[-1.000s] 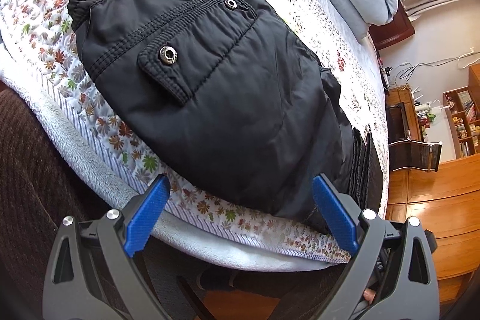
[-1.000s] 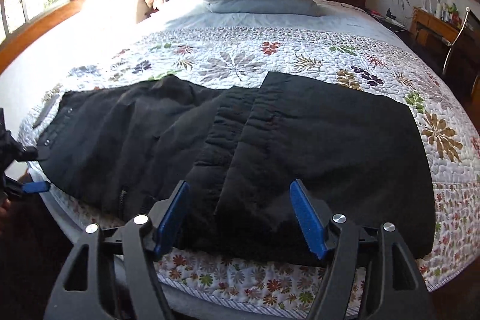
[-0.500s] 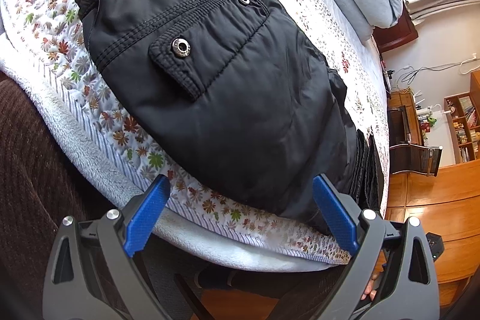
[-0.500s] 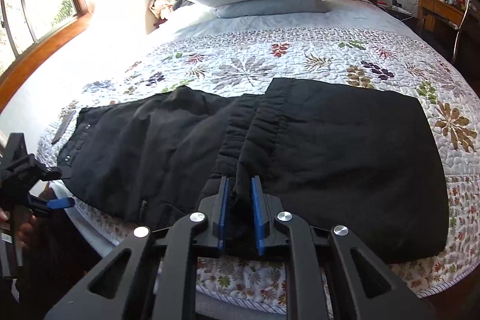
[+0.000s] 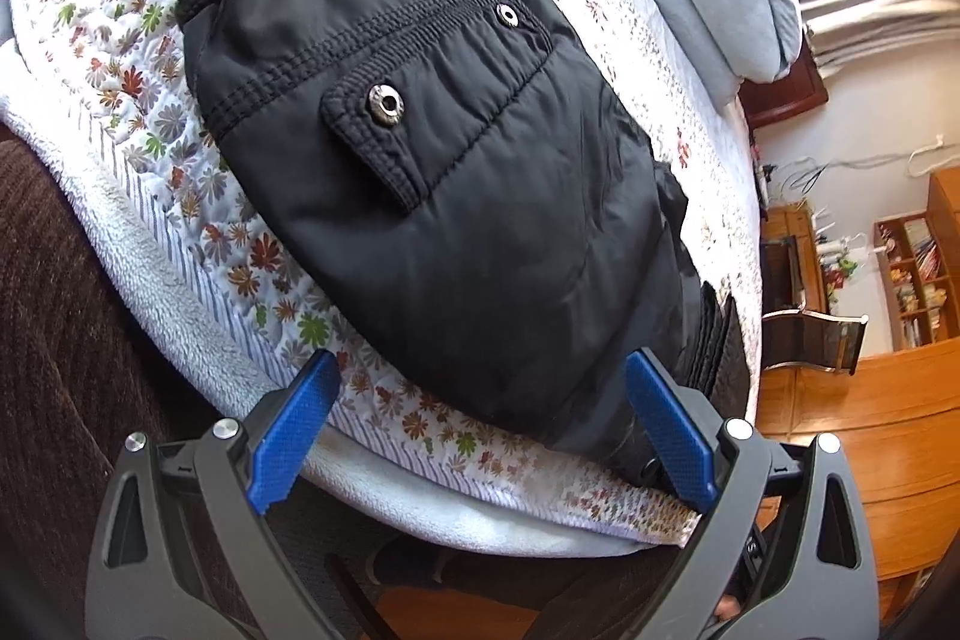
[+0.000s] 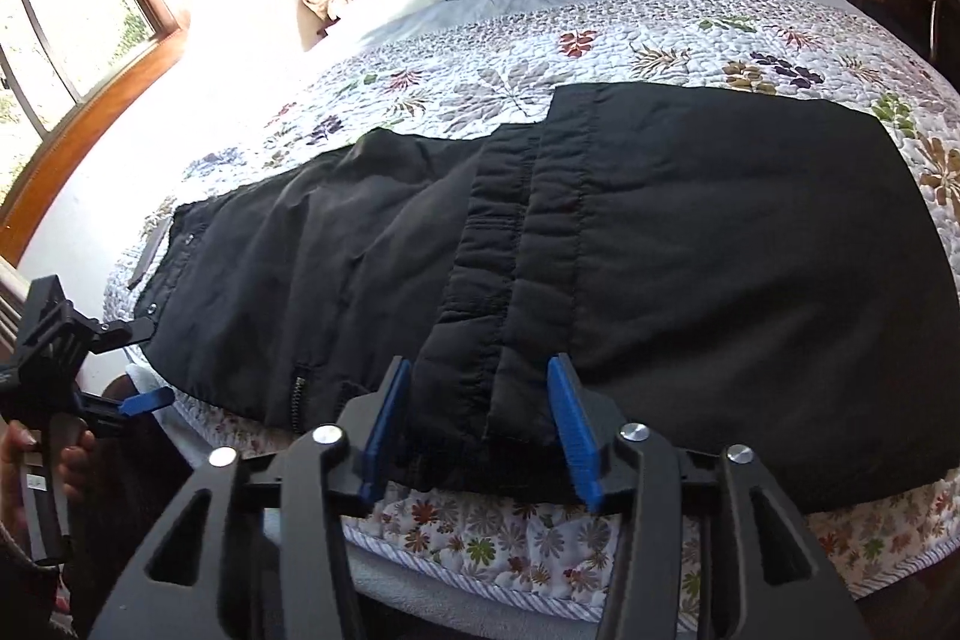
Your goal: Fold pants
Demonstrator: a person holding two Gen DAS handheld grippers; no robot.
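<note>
The right gripper [image 6: 477,427], jaws just reopened, straddles without pinching the cuff hems of the black padded nylon pants [image 6: 690,280] at lower centre; the left gripper [image 5: 480,436] gapes, empty. Before lifting, bite both cuff layers squarely, clear of the floral quilt [image 6: 510,532].

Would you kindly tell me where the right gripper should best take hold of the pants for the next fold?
Probably the ribbed hem at the near bed edge, approached from that edge. The pants lie flat, and only there does a thick doubled edge offer something to pinch. The right gripper already straddles it; its jaws have just been opening.
</note>
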